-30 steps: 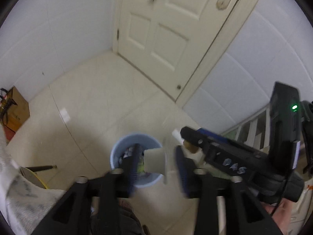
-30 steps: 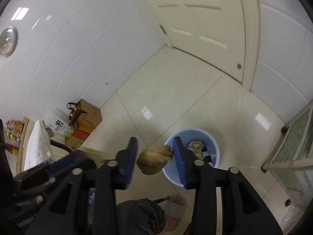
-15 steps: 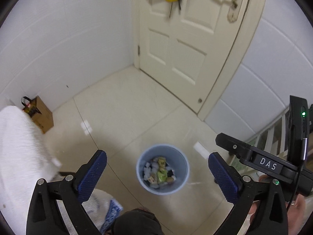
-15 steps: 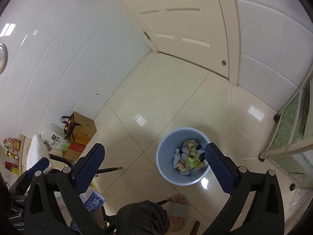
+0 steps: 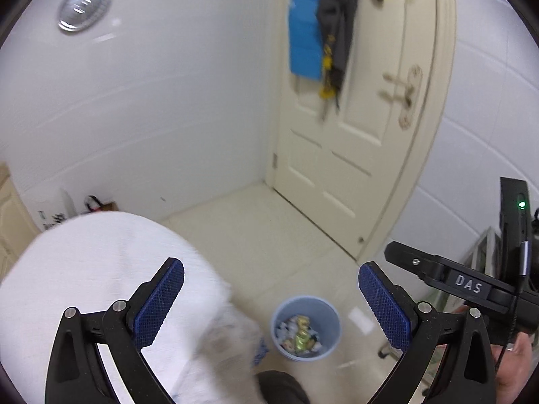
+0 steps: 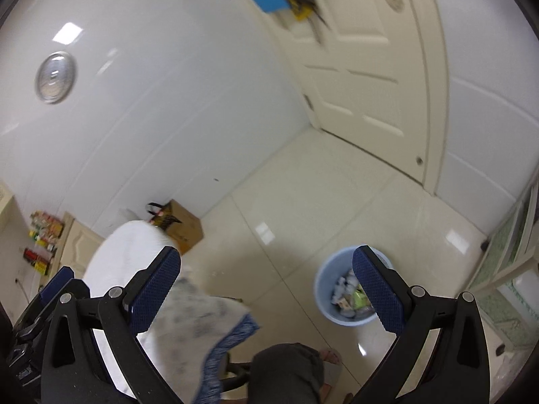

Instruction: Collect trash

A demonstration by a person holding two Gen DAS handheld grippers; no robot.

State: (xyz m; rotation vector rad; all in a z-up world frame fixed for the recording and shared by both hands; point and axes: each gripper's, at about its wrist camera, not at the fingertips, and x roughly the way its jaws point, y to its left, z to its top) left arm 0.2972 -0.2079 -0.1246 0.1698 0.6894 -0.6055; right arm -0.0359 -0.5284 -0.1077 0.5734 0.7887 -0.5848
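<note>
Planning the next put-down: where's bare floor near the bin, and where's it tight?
Free: the tiled floor between the blue bin, the door and the white wall. Tight: left of the bin, where the white cloth hangs, with the cardboard box behind. A slippered foot sits just below the bin.

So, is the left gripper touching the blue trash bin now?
Apart. In the left wrist view the left gripper stands open and empty, high above the floor, while the blue trash bin sits small and far below between its fingers.
</note>
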